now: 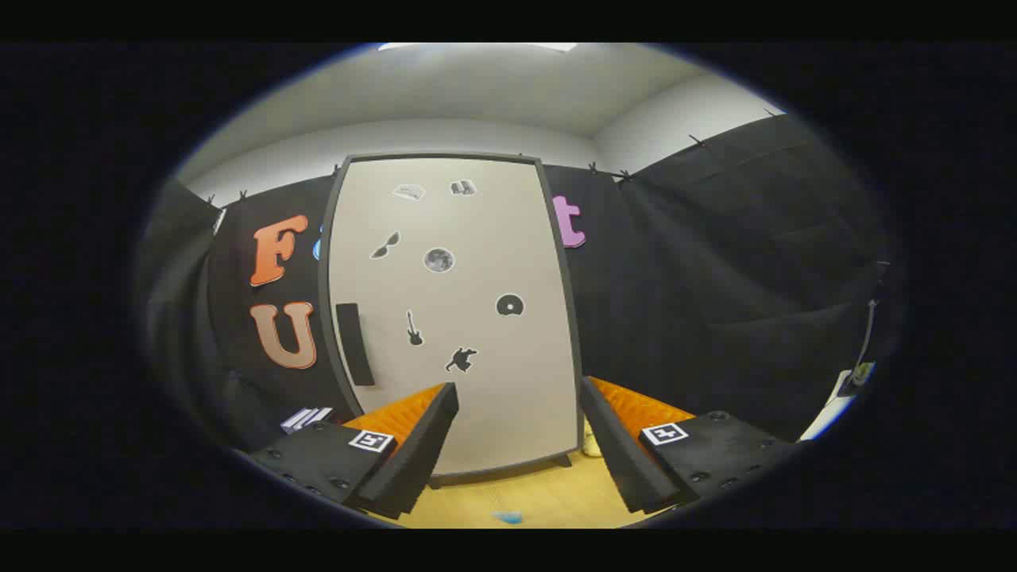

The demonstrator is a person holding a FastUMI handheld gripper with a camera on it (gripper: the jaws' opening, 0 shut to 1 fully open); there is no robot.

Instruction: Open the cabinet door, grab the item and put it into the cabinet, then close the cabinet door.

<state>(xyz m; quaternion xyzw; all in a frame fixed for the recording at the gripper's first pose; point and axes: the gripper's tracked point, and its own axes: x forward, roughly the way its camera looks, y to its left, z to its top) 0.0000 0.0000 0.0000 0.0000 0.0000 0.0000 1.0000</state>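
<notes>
1. I am looking at the cabinet (pixel 453 318) standing upright on the wooden surface (pixel 524 496), just beyond my claw (pixel 518 389); its pale door (pixel 477 397) is sitting closed, so whatever is inside is hidden from me.
2. The door is carrying a dark vertical handle (pixel 354 343) near its left edge and several small dark stickers (pixel 438 260) scattered across its face.
3. My claw is hanging wide open with nothing between its fingers (pixel 413 445); the lower part of the door is showing through the gap.
4. A small pale object (pixel 591 445) is peeking out at the cabinet's lower right corner, just beside the right finger; most of it is being covered by that finger and the cabinet, and I cannot tell what it is or whether it is the item to be stored.
5. A blurred blue patch (pixel 508 517) is lying on the surface between the fingers, nearer to me than the cabinet; it is too cut off to identify.
6. A few pale flat things (pixel 306 418) are lying to the left of the cabinet's base, partly behind the left finger, too small to make out.
</notes>
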